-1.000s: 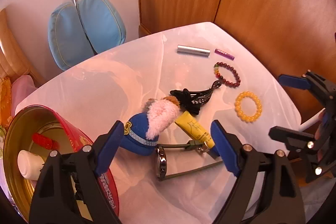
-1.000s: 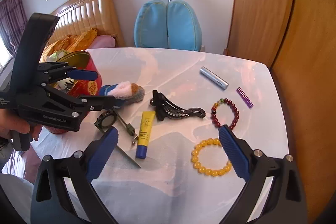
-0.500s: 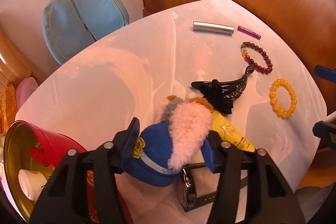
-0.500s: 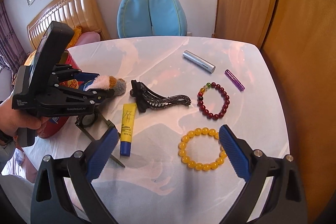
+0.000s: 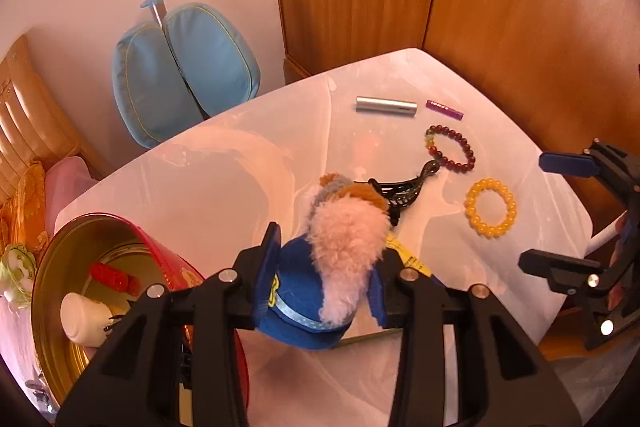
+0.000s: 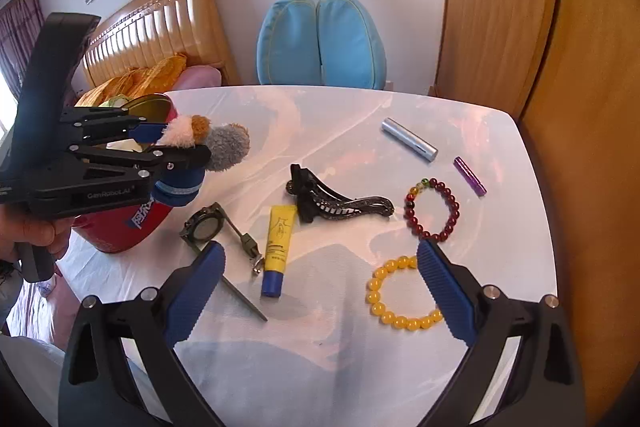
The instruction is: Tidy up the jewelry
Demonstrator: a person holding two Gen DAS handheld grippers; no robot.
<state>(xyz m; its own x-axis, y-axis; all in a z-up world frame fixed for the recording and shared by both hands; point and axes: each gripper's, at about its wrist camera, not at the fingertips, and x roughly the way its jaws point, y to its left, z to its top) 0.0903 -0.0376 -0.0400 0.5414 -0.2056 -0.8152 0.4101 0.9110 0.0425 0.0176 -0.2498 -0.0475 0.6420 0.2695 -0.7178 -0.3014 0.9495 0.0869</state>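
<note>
I am closing my left gripper (image 5: 322, 285) on the plush toy (image 5: 320, 267), and its blue fingers (image 5: 266, 277) are pinching the toy's blue body from both sides, low in the middle of the left wrist frame. In the right wrist frame the toy is hanging clear of the tabletop (image 6: 320, 347) at centre left, just in front of the red tin (image 5: 120, 267), which is sitting open at lower left of the left view with small items inside. My right gripper (image 6: 320, 291) is hovering with its fingers spread wide and nothing between them. Just behind its right finger the yellow bead bracelet (image 6: 404, 293) is lying flat, with the dark red bracelet (image 6: 434, 209) near it further up the frame. The black hair claw (image 6: 336, 203), yellow tube (image 6: 278, 249) and watch (image 6: 206, 227) are lying around mid-frame, and the silver cylinder (image 6: 408, 145) and purple stick (image 6: 470, 175) at upper right.
</note>
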